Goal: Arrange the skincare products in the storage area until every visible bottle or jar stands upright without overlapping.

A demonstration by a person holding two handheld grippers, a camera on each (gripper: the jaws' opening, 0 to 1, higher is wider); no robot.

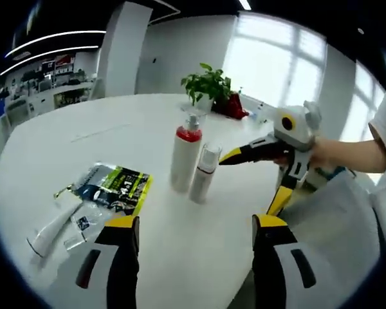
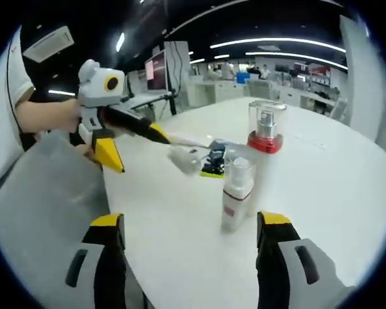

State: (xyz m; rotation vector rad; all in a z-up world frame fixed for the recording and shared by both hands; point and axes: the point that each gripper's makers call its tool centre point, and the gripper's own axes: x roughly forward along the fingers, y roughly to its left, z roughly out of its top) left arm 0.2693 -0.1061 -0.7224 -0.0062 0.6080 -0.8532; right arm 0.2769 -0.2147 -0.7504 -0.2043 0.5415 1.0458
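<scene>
Both grippers gape wide and hold nothing. Just ahead of the right gripper stands the small bottle, the red-collared bottle beyond — crowded, so one nudge could topple either. A tube lies flat by the left gripper.

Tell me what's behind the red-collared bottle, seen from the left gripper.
Behind the red-collared bottle stands a potted plant with something red beside it. The table strip directly behind the bottle is hidden.
</scene>
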